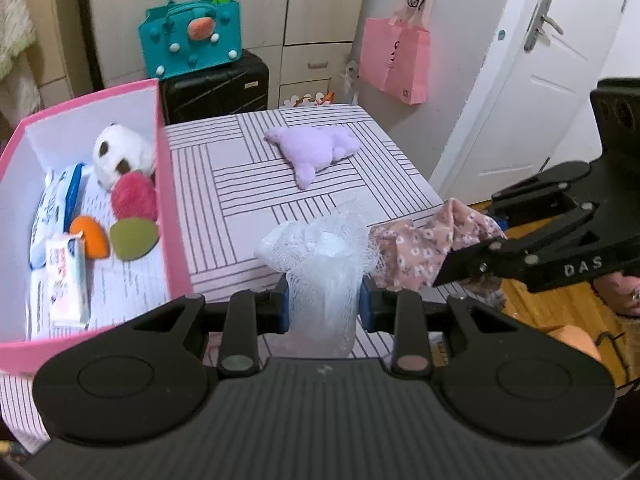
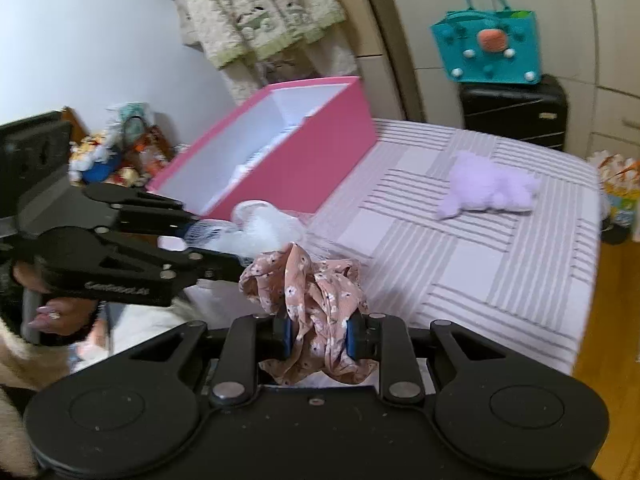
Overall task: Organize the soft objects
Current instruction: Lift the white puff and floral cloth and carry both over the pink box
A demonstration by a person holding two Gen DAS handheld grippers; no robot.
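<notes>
My left gripper [image 1: 324, 304] is shut on a white mesh bath pouf [image 1: 320, 256], held above the near edge of the striped table [image 1: 256, 176]. My right gripper [image 2: 318, 336] is shut on a pink floral fabric scrunchie [image 2: 308, 292], just right of the pouf; the scrunchie also shows in the left wrist view [image 1: 424, 248]. A purple plush toy [image 1: 312, 150] lies on the table farther back; it shows in the right wrist view too [image 2: 486, 188]. The pink box [image 1: 168, 208] at the left holds a panda plush [image 1: 120, 156], a red pom-pom [image 1: 134, 196], sponges and tissue packs.
A black suitcase [image 1: 216, 88] with a teal bag [image 1: 192, 36] stands behind the table. A pink paper bag [image 1: 394, 60] hangs on the wall by a white door [image 1: 532, 72]. Wooden floor lies to the right of the table.
</notes>
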